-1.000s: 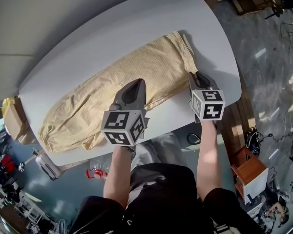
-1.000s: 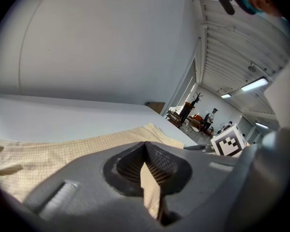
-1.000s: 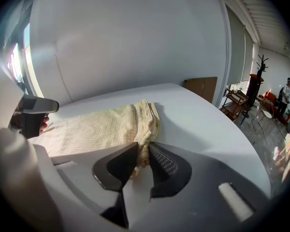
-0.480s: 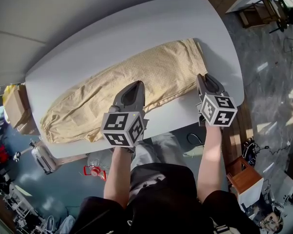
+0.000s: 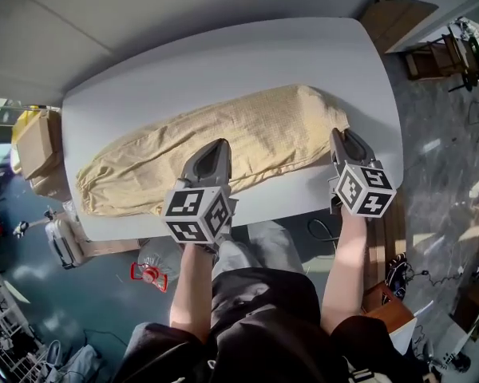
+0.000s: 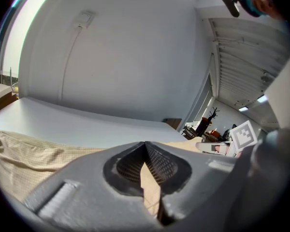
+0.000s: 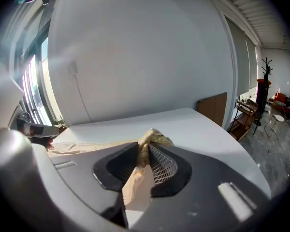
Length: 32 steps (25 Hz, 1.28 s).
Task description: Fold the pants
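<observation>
Here, pants [image 5: 247, 126] are held on the desk [image 5: 223, 62].
The left claw [image 5: 220, 144] is clamped on them at 6 o'clock, the right claw [image 5: 339, 134] at 3 o'clock.

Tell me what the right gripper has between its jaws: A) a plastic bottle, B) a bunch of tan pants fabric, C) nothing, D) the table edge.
B: the right gripper view shows the right gripper closed on a bunched fold of the pants.

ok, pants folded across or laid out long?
Laid out long: the pale yellow checked cloth pants stretch full length across the white table, with no crosswise fold visible.
</observation>
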Each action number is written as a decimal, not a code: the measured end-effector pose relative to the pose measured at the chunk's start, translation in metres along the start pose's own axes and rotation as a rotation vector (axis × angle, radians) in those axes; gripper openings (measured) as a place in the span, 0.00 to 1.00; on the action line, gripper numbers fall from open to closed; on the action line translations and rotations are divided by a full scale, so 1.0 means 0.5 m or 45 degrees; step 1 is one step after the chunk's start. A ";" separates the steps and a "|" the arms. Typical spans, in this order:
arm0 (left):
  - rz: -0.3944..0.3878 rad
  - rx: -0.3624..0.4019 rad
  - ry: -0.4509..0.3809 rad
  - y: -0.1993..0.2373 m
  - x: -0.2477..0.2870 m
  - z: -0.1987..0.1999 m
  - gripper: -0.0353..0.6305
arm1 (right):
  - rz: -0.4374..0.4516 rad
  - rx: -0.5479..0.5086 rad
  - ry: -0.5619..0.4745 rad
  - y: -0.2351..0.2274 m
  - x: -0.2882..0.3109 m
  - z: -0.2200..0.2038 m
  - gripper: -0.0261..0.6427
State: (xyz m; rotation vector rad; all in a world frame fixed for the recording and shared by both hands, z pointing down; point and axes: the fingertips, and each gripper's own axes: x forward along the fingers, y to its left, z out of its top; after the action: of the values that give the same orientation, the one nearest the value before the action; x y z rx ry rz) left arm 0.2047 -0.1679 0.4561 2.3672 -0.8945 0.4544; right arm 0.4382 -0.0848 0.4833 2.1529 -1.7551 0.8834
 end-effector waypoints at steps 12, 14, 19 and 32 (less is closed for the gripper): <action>0.163 -0.128 -0.128 0.142 -0.150 0.009 0.06 | 0.123 -0.196 -0.042 0.185 0.003 0.072 0.15; 0.194 -0.159 -0.153 0.166 -0.174 0.005 0.06 | 0.147 -0.247 -0.048 0.221 0.004 0.084 0.15; 0.249 -0.201 -0.191 0.234 -0.246 -0.006 0.06 | 0.184 -0.322 -0.060 0.313 0.003 0.088 0.15; 0.412 -0.311 -0.282 0.370 -0.420 -0.047 0.06 | 0.352 -0.581 -0.014 0.579 0.040 0.060 0.15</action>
State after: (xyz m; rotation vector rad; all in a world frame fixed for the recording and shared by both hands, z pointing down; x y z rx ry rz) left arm -0.0760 -0.1642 0.4433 2.0817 -1.3640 0.1915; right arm 0.1753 -0.1915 0.4149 1.6567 -2.0521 0.4591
